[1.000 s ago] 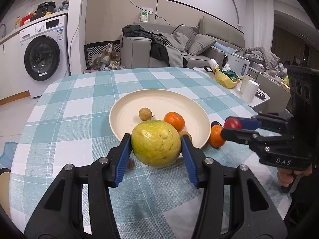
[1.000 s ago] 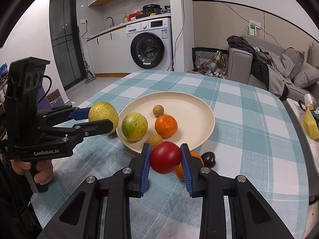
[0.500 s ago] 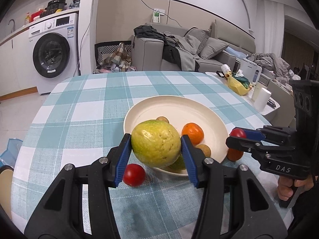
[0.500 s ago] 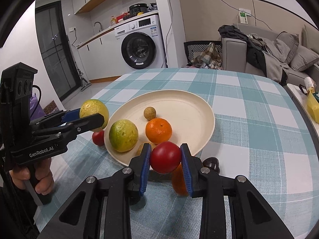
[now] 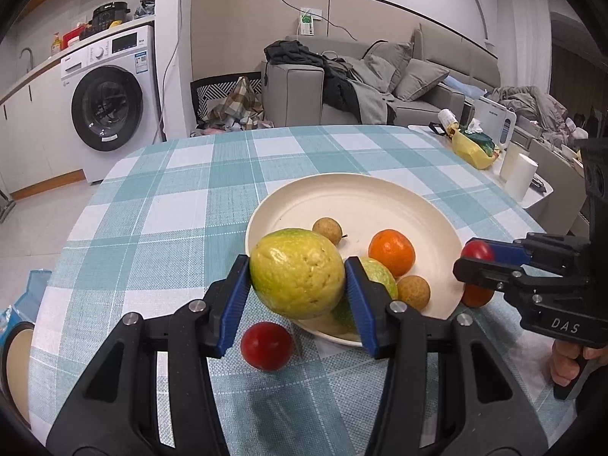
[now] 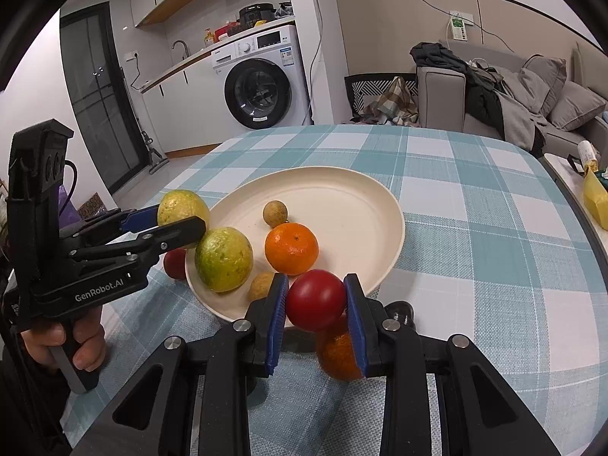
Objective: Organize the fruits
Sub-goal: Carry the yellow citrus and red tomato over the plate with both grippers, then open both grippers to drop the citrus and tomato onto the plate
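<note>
My left gripper (image 5: 297,279) is shut on a large yellow-green fruit (image 5: 297,273), held over the near left rim of the cream plate (image 5: 353,197). My right gripper (image 6: 315,300) is shut on a red tomato (image 6: 315,300) at the plate's (image 6: 342,197) near rim. On the plate lie a green-yellow fruit (image 6: 224,258), an orange (image 6: 292,247) and two small brown fruits (image 6: 275,212). A second red tomato (image 5: 266,345) sits on the cloth below my left gripper. Another orange (image 6: 338,353) lies on the cloth under my right gripper.
The round table wears a teal checked cloth (image 5: 182,197). A small dark fruit (image 6: 402,309) rests beside the plate. A person's hand (image 6: 76,342) grips the left handle. Beyond the table stand a washing machine (image 5: 110,102), a sofa (image 5: 361,83) and a side table with a yellow bag (image 5: 475,148).
Both grippers have drifted left along the plate's near rim and sunk a little, fruit still held. The loose red tomato has come into sight under my left gripper.
</note>
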{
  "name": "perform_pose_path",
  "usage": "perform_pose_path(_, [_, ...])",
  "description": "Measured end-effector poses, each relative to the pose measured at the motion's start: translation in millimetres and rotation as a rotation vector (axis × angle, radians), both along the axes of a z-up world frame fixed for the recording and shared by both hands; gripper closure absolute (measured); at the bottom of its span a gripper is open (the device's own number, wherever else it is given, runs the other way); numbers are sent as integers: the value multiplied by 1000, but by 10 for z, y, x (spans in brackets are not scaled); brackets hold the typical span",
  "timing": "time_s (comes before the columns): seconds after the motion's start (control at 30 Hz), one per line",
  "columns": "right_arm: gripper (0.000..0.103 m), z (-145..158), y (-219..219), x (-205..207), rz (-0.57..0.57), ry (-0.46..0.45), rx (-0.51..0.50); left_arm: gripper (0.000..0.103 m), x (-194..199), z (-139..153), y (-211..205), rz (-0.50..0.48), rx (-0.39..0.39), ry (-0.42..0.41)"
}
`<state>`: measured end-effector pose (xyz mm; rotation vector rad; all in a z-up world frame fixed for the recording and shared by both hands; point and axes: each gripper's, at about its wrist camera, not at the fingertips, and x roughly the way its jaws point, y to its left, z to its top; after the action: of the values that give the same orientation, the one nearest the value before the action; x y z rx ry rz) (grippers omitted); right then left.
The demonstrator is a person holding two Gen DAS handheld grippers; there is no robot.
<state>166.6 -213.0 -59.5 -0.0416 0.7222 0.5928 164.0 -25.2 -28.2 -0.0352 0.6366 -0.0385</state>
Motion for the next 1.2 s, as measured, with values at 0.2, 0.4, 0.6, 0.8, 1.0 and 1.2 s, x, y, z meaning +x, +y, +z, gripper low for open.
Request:
perform_pose_path(0.2, [73, -8, -1, -3, 0, 0, 2, 56, 13, -5, -66, -22, 5, -2])
perform_pose_path(0.4, [73, -24, 29, 39, -9, 9, -10, 56, 93, -3, -84, -19, -11, -1])
perform_pose_path(0.6, [72, -40, 31, 82, -17, 28, -11, 56, 131, -5, -71, -18, -23, 4])
perform_pose_path(0.8, [70, -41, 24, 89, -14, 29, -12, 56, 160, -8, -57, -17, -29, 5])
perform_pose_path(1.0, [55, -4, 7, 19, -4, 0, 2, 56, 173, -13, -52, -18, -41, 3])
perform_pose_path(1.2, [55, 1, 19, 13, -8, -6, -5, 56, 249, -24, 5, 4, -71, 12])
